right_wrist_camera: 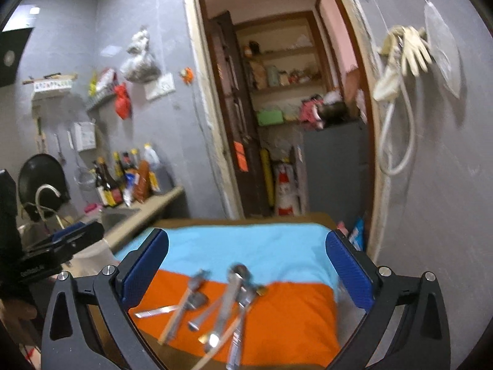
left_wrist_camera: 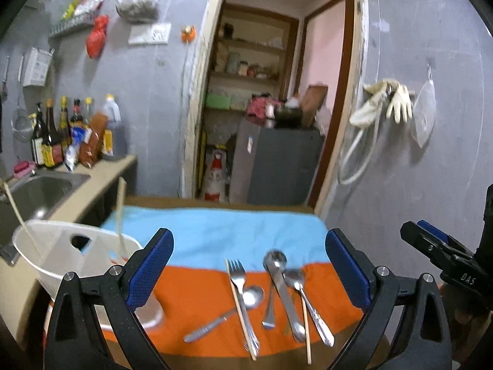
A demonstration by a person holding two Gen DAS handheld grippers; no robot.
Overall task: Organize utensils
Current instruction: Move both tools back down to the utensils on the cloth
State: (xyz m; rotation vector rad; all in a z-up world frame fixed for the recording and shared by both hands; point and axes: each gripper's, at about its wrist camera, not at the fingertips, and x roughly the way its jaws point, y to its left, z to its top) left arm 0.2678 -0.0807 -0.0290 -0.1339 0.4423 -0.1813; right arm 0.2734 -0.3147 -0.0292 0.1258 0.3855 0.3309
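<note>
Loose heap of steel cutlery lies low centre of the left wrist view, on the orange half of the orange-and-blue cloth (left_wrist_camera: 215, 296). I count a steel fork (left_wrist_camera: 242, 296), a large steel spoon (left_wrist_camera: 279, 280) crossing a smaller steel spoon (left_wrist_camera: 303, 296), another spoon bowl (left_wrist_camera: 253, 296) tucked against the fork, a small flat-handled steel knife (left_wrist_camera: 206, 326), and two pale wooden chopsticks (left_wrist_camera: 305, 330) lying among them. Pieces overlap and touch, so any single pick will likely nudge a neighbour.

White plastic utensil holder with a cut-out handle (left_wrist_camera: 61, 252) sits at lower left of that view, at the cloth's edge. Two pale chopsticks (left_wrist_camera: 120, 215) stand tilted in it, so I judge it the sorting destination, with most pieces still to go.

Left gripper (left_wrist_camera: 249, 265) hovers over the heap, blue pads spread wide, holding nothing. Right gripper (right_wrist_camera: 246, 265) likewise spread and empty, aimed at the same pile; its view is motion-blurred, so I cannot separate pieces there. In the left view it shows at the right edge (left_wrist_camera: 437, 246).

Cloth covers a brown worktop (left_wrist_camera: 215, 202). Steel sink (left_wrist_camera: 40, 191) and a row of sauce bottles (left_wrist_camera: 61, 132) sit at left; an open doorway fills upper centre.
</note>
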